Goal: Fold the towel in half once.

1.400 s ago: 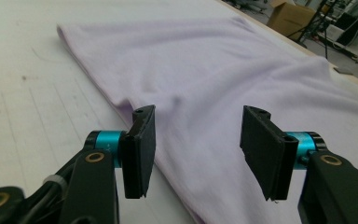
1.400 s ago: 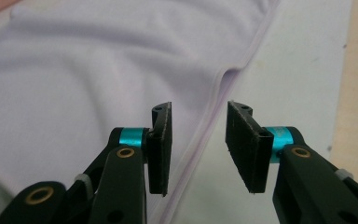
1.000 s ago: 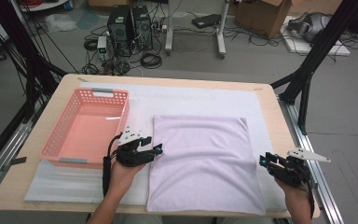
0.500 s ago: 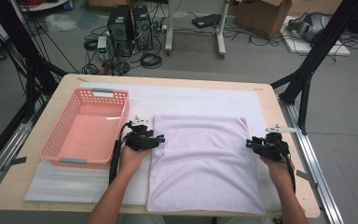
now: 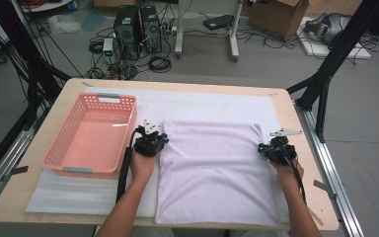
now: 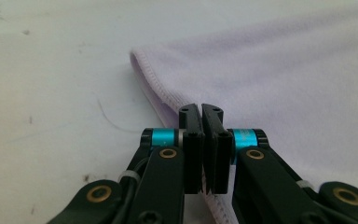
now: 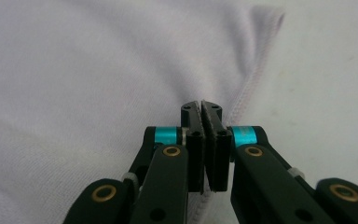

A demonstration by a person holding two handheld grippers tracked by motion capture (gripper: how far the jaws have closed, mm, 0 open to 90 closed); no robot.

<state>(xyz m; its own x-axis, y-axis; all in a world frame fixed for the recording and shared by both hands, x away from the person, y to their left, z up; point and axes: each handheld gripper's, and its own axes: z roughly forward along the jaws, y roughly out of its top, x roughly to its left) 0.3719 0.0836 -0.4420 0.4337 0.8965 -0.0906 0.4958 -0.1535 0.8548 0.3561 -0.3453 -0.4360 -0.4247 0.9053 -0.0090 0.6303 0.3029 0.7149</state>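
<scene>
High view: pale lilac rectangular towel (image 5: 217, 173) flat on white foam sheet (image 5: 79, 192) over light wooden table (image 5: 306, 123), just right of empty pink plastic lattice basket (image 5: 91, 136).

Left gripper (image 5: 150, 143) — at towel's left edge, near far left corner; a second ago lower down and short of the cloth. Jaws just closed, now pressed together on stitched hem, seen in left gripper view (image 6: 204, 140).

Right gripper (image 5: 275, 149) — at towel's right edge, near far right corner; a second ago off the cloth near table's front right. Jaws likewise just closed, pinching hem in right gripper view (image 7: 205, 140).

Meaning, as judged: both side edges secured, reach phase finished; lift or fold of towel ready to begin. Basket untouched.
</scene>
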